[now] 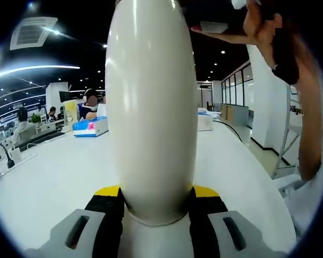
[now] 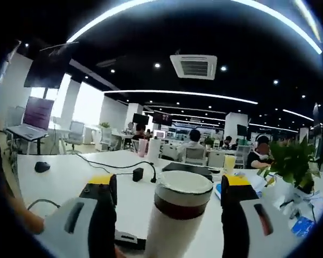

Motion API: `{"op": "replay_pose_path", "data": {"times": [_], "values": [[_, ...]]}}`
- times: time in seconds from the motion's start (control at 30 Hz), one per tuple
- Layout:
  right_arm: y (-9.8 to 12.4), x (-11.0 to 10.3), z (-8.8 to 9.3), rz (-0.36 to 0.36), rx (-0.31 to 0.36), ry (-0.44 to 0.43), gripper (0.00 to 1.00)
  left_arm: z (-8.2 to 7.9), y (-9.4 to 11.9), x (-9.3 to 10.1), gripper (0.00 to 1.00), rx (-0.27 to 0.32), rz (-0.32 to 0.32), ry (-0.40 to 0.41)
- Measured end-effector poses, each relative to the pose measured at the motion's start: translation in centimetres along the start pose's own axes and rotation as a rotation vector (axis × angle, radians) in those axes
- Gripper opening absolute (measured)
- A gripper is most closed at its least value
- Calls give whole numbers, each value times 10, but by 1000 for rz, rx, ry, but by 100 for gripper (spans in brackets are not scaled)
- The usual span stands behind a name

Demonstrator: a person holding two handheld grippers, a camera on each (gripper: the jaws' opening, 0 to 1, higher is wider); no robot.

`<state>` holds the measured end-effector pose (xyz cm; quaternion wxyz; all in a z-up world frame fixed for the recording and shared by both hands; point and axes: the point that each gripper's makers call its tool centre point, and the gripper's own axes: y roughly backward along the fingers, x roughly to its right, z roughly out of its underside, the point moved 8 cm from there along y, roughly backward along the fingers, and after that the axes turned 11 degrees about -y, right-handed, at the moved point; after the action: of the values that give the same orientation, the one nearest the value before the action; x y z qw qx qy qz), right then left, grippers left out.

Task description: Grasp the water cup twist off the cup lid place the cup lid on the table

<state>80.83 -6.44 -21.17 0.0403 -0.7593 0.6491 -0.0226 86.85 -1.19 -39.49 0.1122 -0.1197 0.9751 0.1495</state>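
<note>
1. Left gripper (image 1: 156, 207) clamped on the white water cup (image 1: 151, 107), jaws pressing both sides of its lower body; held off the white table (image 1: 54, 183), probably to steady the body against the twist.
2. Right gripper (image 2: 169, 212) spread wide, jaws well apart on either side of the cup top, touching nothing; placed to close on the cup lid (image 2: 183, 189) from both sides.
3. In the right gripper view: white lid seated on the cup, dark band just beneath it, so twisting judged not yet begun.
4. Contents hidden by the opaque wall and closed lid; liquid level impossible to tell.
5. Next move calling for a centred squeeze on the lid, then rotation against the left hold.
6. Bare tabletop beside the black cable (image 2: 116, 164) suited for setting the lid down.
</note>
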Motion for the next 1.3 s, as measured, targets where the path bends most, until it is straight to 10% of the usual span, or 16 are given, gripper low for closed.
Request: {"op": "replay_pose_path", "data": {"times": [1.3], "values": [[1,16,2,20,-21,-88,45,0,1,1,49,-1,0,-2]]}}
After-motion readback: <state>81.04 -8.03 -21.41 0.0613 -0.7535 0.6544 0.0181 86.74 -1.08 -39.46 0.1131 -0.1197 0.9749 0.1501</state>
